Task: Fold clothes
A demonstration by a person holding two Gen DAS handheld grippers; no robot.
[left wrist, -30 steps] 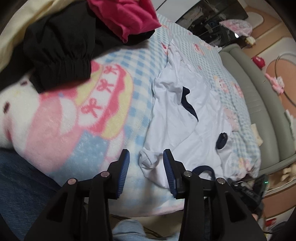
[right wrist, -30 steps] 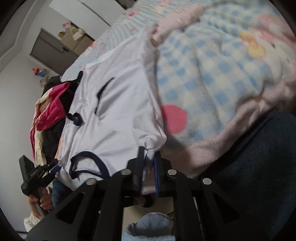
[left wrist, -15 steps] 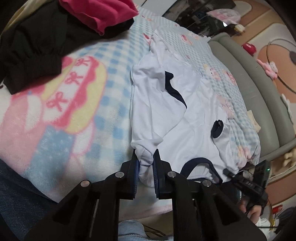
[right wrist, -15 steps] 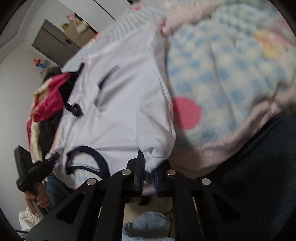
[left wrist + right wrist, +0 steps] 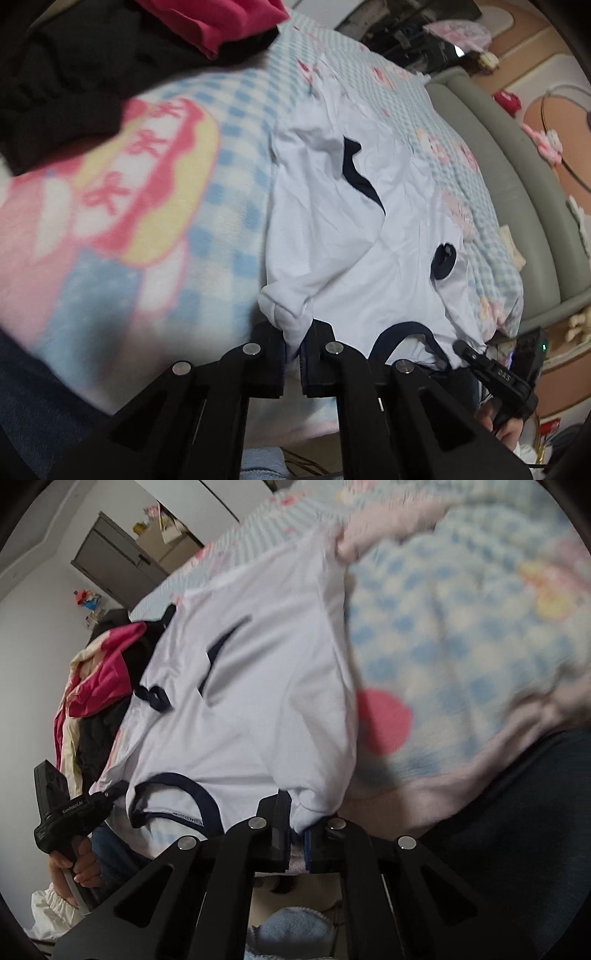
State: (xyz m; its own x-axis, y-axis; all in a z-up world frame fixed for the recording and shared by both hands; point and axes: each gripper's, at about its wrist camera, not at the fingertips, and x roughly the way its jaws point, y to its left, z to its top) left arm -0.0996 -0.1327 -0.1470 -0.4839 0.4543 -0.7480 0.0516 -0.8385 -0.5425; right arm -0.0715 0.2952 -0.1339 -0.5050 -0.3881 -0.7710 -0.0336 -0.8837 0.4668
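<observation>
A white shirt with navy trim (image 5: 351, 240) lies spread on the checked blanket (image 5: 229, 192). My left gripper (image 5: 295, 332) is closing tight on a bunched corner of the shirt beside the navy neckline, and the pads press the cloth. My right gripper (image 5: 297, 819) is closing the same way on the corner at the other side of the neckline of the shirt (image 5: 251, 701). Each view also shows the other gripper at the shirt's near edge: the right gripper (image 5: 460, 347) and the left gripper (image 5: 118, 786), held in a hand (image 5: 79, 864).
A heap of black and pink clothes (image 5: 110, 55) lies on the blanket beyond the shirt, also seen as the clothes heap (image 5: 92, 686). A grey padded bed edge (image 5: 509, 184) runs along one side. Dark blue cloth (image 5: 517, 830) is near the blanket's front edge.
Both grippers have shut on the shirt's near corners; the left was wide open around its corner a second ago. The corners now sit bunched between the pads.
</observation>
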